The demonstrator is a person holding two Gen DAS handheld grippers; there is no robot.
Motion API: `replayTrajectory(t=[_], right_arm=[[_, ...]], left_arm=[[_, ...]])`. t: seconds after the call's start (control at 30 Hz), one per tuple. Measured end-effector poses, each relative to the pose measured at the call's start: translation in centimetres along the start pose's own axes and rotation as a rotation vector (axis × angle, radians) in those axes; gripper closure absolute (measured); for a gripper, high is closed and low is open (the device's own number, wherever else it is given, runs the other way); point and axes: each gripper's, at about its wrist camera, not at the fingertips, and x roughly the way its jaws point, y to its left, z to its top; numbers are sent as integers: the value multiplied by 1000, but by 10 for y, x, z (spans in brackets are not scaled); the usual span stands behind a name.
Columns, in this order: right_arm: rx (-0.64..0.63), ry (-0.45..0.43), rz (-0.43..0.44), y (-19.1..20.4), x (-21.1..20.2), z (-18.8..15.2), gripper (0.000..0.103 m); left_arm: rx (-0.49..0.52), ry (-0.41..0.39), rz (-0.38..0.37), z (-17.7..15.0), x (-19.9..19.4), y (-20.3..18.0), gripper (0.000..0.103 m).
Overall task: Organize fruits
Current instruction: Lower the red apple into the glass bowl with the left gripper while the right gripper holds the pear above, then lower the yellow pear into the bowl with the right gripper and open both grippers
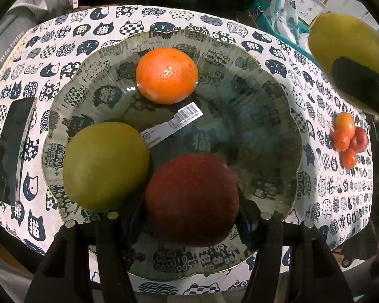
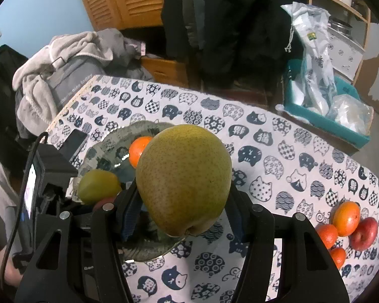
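Observation:
A glass plate (image 1: pixel 265 106) sits on the cat-print tablecloth. An orange (image 1: pixel 166 75) and a green pear (image 1: pixel 105 166) lie on it. My left gripper (image 1: pixel 192 209) is shut on a red apple (image 1: pixel 192 199) over the plate's near side. My right gripper (image 2: pixel 183 202) is shut on a second green pear (image 2: pixel 184 176), held in the air right of the plate (image 2: pixel 108 139); this pear also shows in the left wrist view (image 1: pixel 351 50). The plate's orange (image 2: pixel 139 150) and pear (image 2: pixel 98 185) show in the right wrist view.
A small pile of oranges (image 1: pixel 343 139) and a red fruit (image 2: pixel 363 233) lies on the cloth to the right. A black phone (image 1: pixel 12 149) lies left of the plate. A teal bin with plastic bags (image 2: pixel 323 111) stands beyond the table's far edge. Clothes (image 2: pixel 63 58) are heaped at the far left.

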Motion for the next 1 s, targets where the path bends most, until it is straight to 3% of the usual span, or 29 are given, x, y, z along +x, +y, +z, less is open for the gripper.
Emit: replayTrajectory(t=[0.37,0.53,1.0], right_arm=[[-25,46,44,10,25,-4,44],[-31,78,62,17,42,-7,44],[-52,165,70,24,75,-22,44]], left_arm=[[-51,-59,-30,3,-33,12,40],[-42,-104,12,4,-50,19,40],[-101,-129,57,10,-61,39,40]])
